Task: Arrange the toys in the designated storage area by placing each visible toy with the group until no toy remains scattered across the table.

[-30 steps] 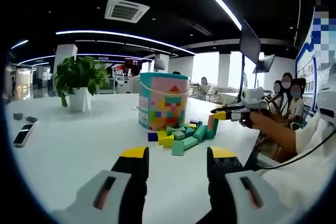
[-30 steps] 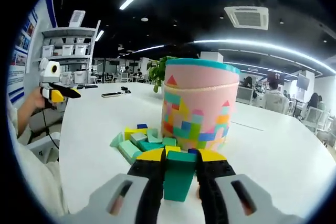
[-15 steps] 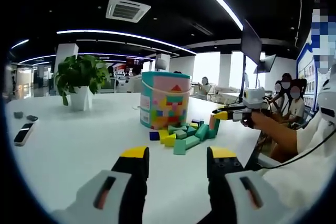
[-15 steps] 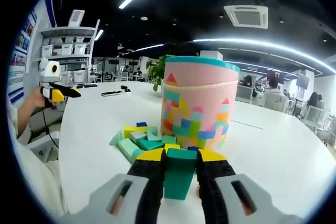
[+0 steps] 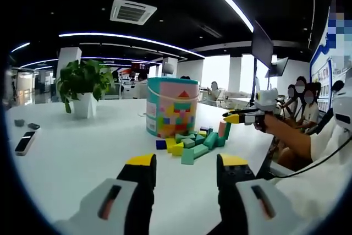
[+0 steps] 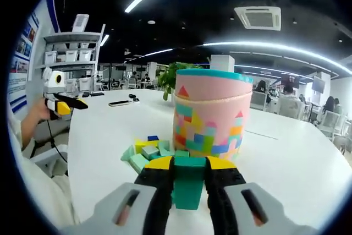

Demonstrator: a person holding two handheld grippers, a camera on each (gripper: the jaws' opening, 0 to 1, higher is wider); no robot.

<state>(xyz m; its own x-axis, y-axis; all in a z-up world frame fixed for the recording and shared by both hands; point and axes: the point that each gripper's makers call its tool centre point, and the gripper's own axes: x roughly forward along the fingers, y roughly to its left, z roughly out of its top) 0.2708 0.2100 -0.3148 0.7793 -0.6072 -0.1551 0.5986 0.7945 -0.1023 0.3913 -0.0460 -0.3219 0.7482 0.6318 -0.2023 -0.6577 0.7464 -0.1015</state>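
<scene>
Right claw (image 6: 189,164) clenched on a teal block (image 6: 188,182), held upright between its jaws above the bench (image 6: 104,136). Block pile (image 6: 147,151) lies just ahead of the claw, at the foot of the pink tub (image 6: 212,115). Left claw (image 5: 187,162) released, jaws apart, nothing between them; pile (image 5: 192,141) well ahead of it beside the tub (image 5: 171,107). Against the frame 1.0 s ago: right claw slightly farther from tub and pile, grip on block unchanged; left claw unchanged. Plant (image 5: 82,86) and phone (image 5: 23,142) sit on the far bench.
</scene>
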